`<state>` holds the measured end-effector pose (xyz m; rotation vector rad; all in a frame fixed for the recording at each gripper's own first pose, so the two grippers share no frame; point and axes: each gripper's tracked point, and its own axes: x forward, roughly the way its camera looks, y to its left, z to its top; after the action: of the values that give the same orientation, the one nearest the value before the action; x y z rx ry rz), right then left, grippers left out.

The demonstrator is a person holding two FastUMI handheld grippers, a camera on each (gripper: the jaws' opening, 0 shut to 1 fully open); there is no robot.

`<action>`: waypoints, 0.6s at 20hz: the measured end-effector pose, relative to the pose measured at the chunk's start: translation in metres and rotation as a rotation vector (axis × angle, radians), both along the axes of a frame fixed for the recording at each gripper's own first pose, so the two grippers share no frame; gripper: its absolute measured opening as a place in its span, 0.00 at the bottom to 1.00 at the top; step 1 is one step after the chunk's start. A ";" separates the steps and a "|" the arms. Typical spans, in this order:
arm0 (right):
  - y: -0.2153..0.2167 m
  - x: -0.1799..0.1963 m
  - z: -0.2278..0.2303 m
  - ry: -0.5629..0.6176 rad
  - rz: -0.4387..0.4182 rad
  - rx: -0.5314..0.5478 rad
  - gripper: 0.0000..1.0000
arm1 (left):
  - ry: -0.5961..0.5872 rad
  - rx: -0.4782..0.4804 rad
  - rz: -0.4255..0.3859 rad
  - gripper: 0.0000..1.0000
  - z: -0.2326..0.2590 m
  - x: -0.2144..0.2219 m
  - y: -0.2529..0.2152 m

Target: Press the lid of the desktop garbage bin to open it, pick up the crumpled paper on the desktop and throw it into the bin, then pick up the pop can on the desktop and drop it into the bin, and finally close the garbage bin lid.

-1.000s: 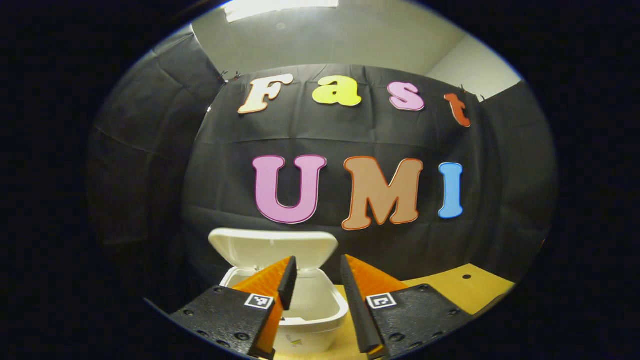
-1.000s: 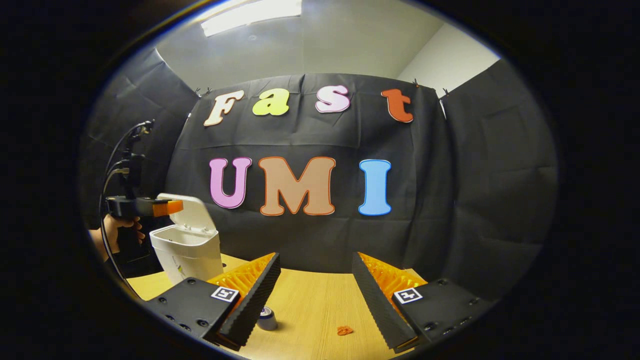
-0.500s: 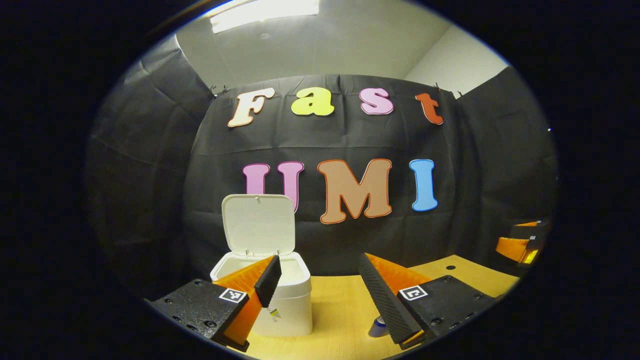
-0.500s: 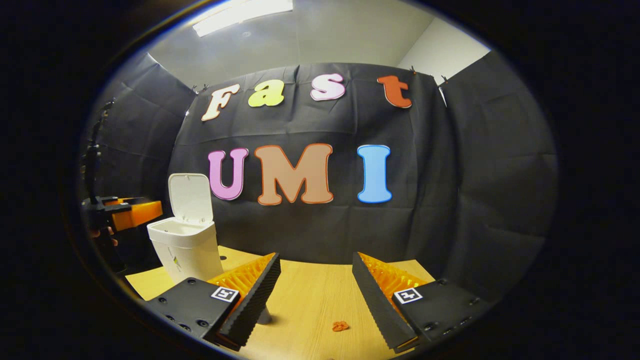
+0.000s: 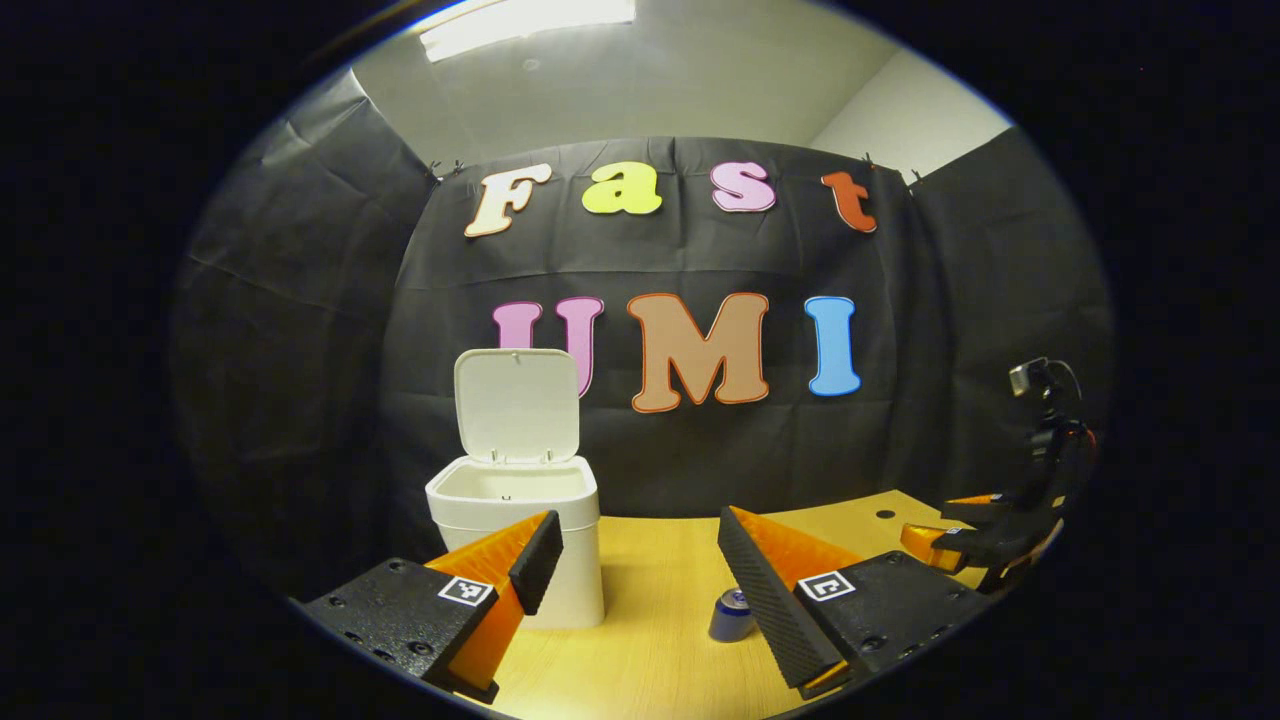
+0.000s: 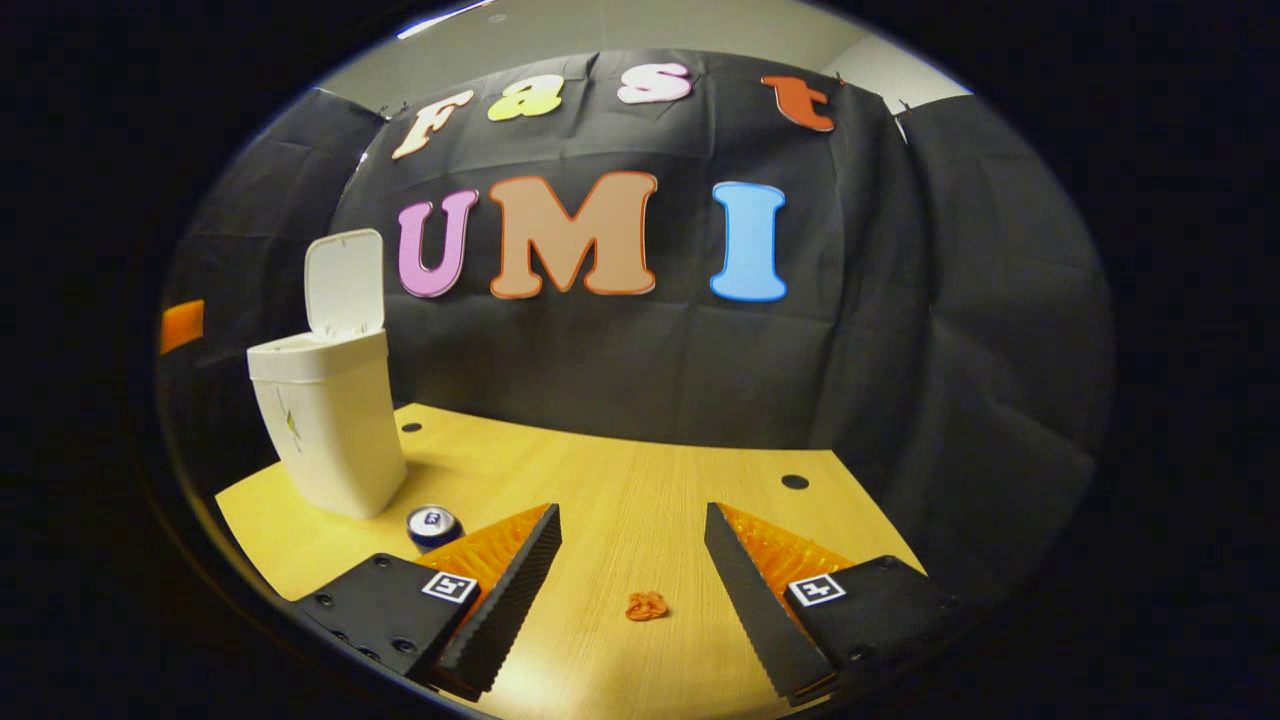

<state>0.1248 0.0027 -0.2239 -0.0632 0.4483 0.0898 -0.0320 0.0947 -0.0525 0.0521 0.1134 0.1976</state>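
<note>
- Since a second ago the left claw (image 5: pixel 640 590) has drawn back from the bin (image 5: pixel 515 530), whose lid (image 5: pixel 517 405) now stands fully upright, while the right claw (image 6: pixel 632 590) has tipped down toward the worktop (image 6: pixel 620 480).
- Bin: light plastic, mouth open, near the worktop's left rear corner; a hard knock would likely shift it.
- Pop can (image 6: pixel 433 525): rigid, smooth, probably slippery; it stands just beside the bin, best gripped across its sides.
- Crumpled paper (image 6: pixel 646 605): tiny, soft, near weightless; it lies ahead between the right claw's spread fingers, well apart from can and bin, so pinch it low.
- Both claws stand apart, holding nothing; open worktop surrounds the paper.
</note>
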 end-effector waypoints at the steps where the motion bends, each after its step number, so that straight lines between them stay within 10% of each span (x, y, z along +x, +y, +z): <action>1: -0.001 0.004 -0.015 0.029 0.001 -0.001 0.97 | 0.005 0.002 0.009 0.98 0.000 -0.003 0.000; 12: -0.007 0.028 -0.157 0.350 -0.010 -0.061 0.96 | 0.110 0.048 0.110 0.95 -0.020 -0.035 0.005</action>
<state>0.1526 -0.0042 -0.3807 -0.1059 0.8014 0.0773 -0.0669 0.1000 -0.0727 0.1050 0.2212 0.3072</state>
